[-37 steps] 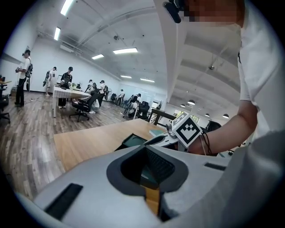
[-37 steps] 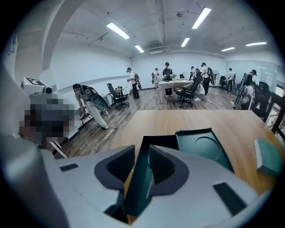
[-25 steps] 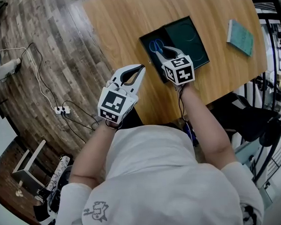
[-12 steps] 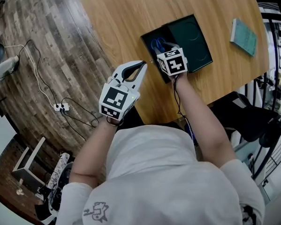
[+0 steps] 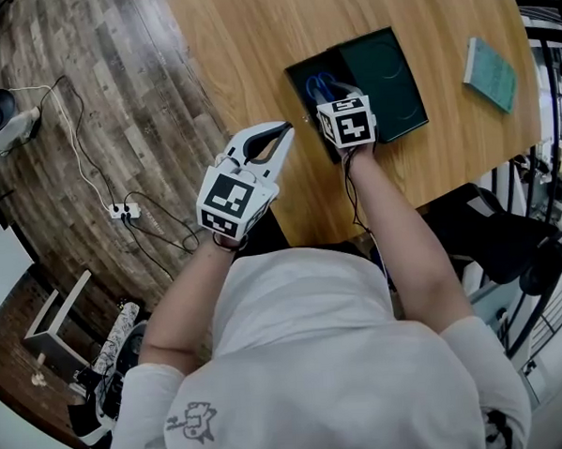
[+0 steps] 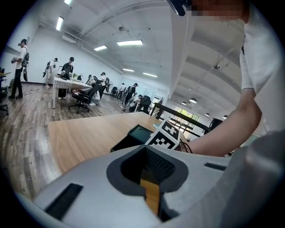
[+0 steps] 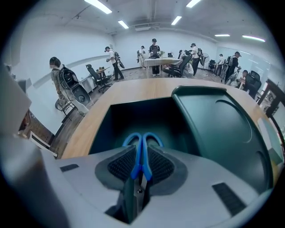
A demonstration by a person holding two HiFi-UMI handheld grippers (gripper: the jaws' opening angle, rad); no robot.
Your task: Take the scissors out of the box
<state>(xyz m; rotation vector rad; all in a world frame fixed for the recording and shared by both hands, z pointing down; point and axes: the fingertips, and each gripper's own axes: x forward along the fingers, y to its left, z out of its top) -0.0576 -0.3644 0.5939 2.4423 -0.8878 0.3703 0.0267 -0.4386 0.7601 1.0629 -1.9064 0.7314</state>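
Observation:
The blue-handled scissors point(image 7: 142, 147) lie in the dark open box point(image 7: 111, 120), handles pointing away from me. My right gripper point(image 7: 141, 171) points steeply down into the box, and its jaws are closing, with the textured pads against both sides of the scissors. In the head view the right gripper point(image 5: 335, 89) covers most of the scissors point(image 5: 319, 83) inside the box point(image 5: 297, 77). My left gripper point(image 5: 284, 132) hovers shut and empty near the table's left edge, away from the box. In its own view, the left gripper point(image 6: 151, 196) looks toward the right gripper's marker cube point(image 6: 165, 136).
The box's dark green lid point(image 5: 386, 77) lies against the box's right side. A teal book point(image 5: 491, 75) rests at the far right of the wooden table point(image 5: 253, 42). A power strip with cables point(image 5: 121, 216) lies on the floor to the left. People stand in the background.
My right gripper has sunk into the box, down over the scissors. The left gripper has stayed where it was.

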